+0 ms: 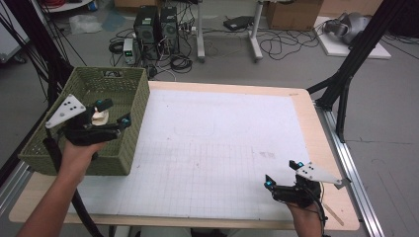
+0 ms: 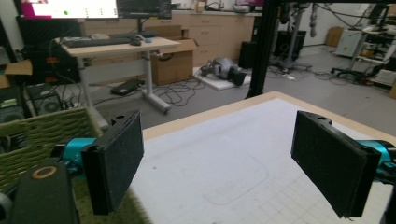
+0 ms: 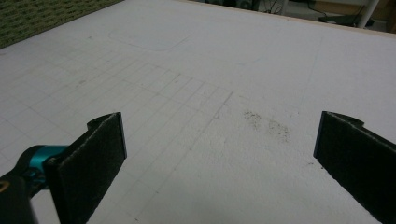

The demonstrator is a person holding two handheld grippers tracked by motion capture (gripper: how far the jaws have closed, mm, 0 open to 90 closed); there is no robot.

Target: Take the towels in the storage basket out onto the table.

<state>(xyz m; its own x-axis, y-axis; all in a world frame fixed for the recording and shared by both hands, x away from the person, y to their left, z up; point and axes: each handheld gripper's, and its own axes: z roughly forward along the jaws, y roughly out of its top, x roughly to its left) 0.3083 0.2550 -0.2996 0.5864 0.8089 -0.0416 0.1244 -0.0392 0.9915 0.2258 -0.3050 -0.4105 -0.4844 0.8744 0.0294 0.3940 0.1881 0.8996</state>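
The left gripper (image 1: 114, 112), jaws open and empty, hovered over the green basket (image 1: 129, 140) holding a pale object (image 1: 101, 117), while the right gripper (image 1: 281, 174), jaws likewise open, hung well apart from the basket above the tabletop (image 1: 222, 143).

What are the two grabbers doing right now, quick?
Left gripper: open, holding nothing, over the green basket.
Right gripper: open, holding nothing, above the white mat.

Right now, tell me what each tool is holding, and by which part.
Nothing is held. The left tool hangs open above the green woven basket; the right tool sits open over the white gridded mat.
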